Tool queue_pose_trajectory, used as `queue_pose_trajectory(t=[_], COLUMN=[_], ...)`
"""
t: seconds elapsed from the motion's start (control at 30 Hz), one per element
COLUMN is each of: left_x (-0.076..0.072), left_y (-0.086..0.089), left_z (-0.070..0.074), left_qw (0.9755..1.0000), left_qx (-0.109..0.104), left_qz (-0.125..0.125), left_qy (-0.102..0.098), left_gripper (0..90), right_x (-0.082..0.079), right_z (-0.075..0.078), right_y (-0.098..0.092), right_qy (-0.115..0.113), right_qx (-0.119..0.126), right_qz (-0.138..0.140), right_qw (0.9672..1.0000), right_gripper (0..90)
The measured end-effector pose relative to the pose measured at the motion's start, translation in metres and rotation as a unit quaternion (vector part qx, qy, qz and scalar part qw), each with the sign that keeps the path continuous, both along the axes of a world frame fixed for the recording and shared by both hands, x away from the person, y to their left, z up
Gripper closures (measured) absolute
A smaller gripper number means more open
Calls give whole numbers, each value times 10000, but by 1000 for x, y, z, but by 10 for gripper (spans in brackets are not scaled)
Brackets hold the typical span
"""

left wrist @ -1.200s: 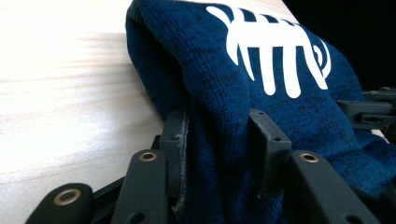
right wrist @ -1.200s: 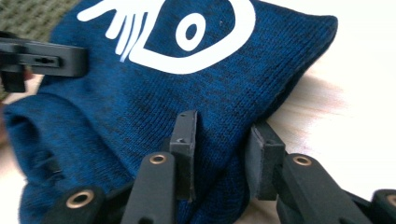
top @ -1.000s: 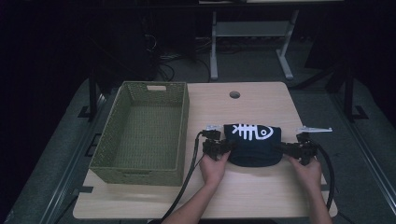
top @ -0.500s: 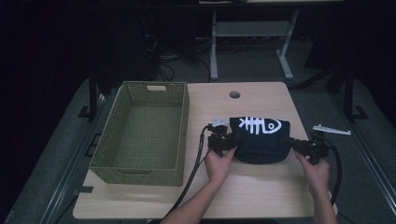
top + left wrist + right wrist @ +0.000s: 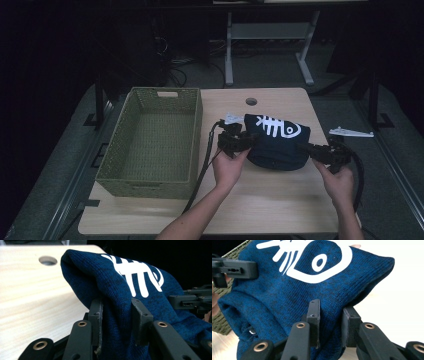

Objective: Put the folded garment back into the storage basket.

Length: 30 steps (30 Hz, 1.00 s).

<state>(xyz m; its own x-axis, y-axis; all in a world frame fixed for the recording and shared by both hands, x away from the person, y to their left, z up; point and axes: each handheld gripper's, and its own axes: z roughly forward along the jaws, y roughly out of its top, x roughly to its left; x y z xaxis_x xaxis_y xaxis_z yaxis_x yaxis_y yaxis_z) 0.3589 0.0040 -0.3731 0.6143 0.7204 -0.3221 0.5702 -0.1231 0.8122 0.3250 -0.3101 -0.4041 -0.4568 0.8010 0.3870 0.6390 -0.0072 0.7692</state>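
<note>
A pale wood-grain table point(image 5: 280, 200) with a round hole stood in a dark room. On its left sat a rectangular woven green basket point(image 5: 150, 145). The left claw point(image 5: 239, 141) and right claw point(image 5: 320, 151) were each clamped on opposite edges of a folded navy knit sweater point(image 5: 277, 145) bearing a white fish-skeleton print, held just right of the basket.
</note>
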Motion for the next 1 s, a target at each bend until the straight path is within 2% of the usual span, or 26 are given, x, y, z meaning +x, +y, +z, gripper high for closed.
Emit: queue_pose_trajectory(t=[0.17,0.27,0.3,0.5,0.67,0.7,1.0], left_x=[4,4,5,8,9,10,13], left_y=[5,10,16,31,47,53,82], left_z=[16,22,27,37,49,53,66], left_qw=[9996,9995,9994,9993,9994,9994,9998], left_qx=[157,140,160,217,218,216,148], left_qz=[-236,-284,-307,-304,-270,-262,-137], left_qy=[1,-2,-23,-30,-86,-58,-33], left_gripper=[651,651,651,652,652,652,651], right_x=[0,-1,-1,4,7,9,17], right_z=[21,30,33,48,60,66,83], right_y=[10,16,19,34,47,53,78], right_qy=[-63,-65,-80,45,-74,-96,-134], right_qx=[-355,-448,-475,-489,-561,-614,-552], right_qz=[-63,-38,-1,122,168,222,407], right_qw=[9993,9990,9988,9987,9983,9978,9976], right_gripper=[719,719,718,720,724,726,727])
